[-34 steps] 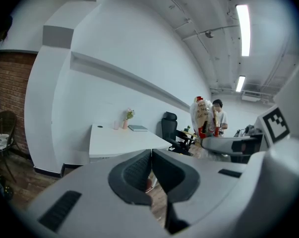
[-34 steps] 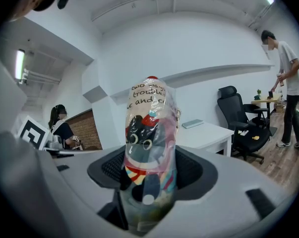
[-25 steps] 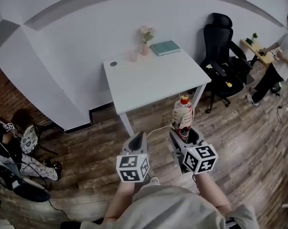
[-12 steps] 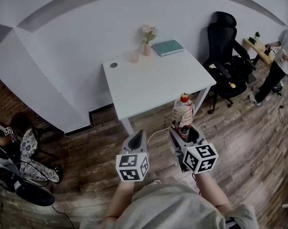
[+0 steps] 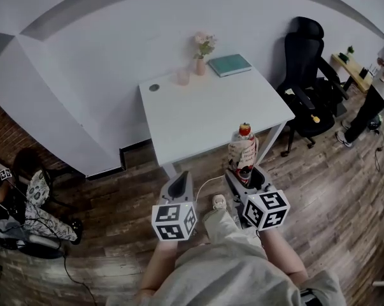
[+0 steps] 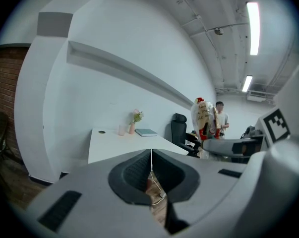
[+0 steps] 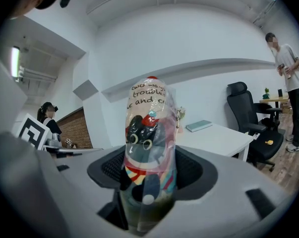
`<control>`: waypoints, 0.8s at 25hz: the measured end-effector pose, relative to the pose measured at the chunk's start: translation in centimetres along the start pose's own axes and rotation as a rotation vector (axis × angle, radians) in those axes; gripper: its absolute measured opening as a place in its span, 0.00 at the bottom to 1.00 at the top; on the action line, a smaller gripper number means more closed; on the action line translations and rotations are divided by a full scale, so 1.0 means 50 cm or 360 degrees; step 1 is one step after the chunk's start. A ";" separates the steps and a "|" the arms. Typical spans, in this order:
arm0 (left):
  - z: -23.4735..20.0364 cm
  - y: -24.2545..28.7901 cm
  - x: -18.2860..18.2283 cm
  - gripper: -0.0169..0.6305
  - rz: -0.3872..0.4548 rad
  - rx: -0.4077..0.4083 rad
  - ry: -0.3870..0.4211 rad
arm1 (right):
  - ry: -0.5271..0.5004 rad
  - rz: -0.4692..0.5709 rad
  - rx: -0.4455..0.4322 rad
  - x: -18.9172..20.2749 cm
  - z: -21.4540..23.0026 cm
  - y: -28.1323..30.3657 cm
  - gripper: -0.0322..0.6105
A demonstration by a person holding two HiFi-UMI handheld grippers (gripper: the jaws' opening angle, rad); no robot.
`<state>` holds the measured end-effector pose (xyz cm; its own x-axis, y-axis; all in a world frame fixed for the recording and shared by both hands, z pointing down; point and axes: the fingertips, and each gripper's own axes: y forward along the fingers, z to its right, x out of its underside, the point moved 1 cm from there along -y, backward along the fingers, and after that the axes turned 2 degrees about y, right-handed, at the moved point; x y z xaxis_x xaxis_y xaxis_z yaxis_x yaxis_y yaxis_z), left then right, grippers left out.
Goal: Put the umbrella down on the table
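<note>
A folded umbrella (image 5: 243, 152) with a cartoon print and a red tip stands upright in my right gripper (image 5: 245, 173), which is shut on it; the right gripper view shows the umbrella (image 7: 149, 148) filling the space between the jaws. My left gripper (image 5: 180, 185) is shut with nothing in it, its jaws pressed together in the left gripper view (image 6: 151, 175). Both are held over the wooden floor, short of the white table (image 5: 211, 110), whose near edge lies just beyond the umbrella's tip.
At the table's far edge stand a pink flower vase (image 5: 201, 65), a pink cup (image 5: 183, 77) and a teal book (image 5: 230, 64). A black office chair (image 5: 309, 75) stands right of the table. One person sits at far left (image 5: 26, 190), another stands at far right (image 5: 376, 88).
The table and the room have slid slightly in view as I stepped closer; a foot now shows between the grippers. Both grippers keep their hold and state.
</note>
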<state>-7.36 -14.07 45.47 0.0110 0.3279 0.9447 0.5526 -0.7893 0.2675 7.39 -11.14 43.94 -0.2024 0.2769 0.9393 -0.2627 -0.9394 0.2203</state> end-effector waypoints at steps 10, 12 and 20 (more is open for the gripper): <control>-0.047 0.168 -0.063 0.04 0.0021 -0.0065 -0.0037 | -0.0051 -0.0004 -0.0079 -0.077 0.087 0.167 0.47; -0.052 0.202 -0.077 0.04 0.0026 -0.0076 -0.0041 | -0.0062 -0.0012 -0.0091 -0.094 0.107 0.196 0.47; -0.076 0.318 -0.120 0.04 0.0008 -0.0137 -0.0062 | -0.0073 -0.0056 -0.0136 -0.146 0.182 0.308 0.47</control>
<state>-1.80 -30.53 44.79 0.0471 0.3424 0.9384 0.4790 -0.8321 0.2796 13.40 -29.47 42.88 -0.1487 0.2979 0.9430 -0.3486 -0.9081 0.2319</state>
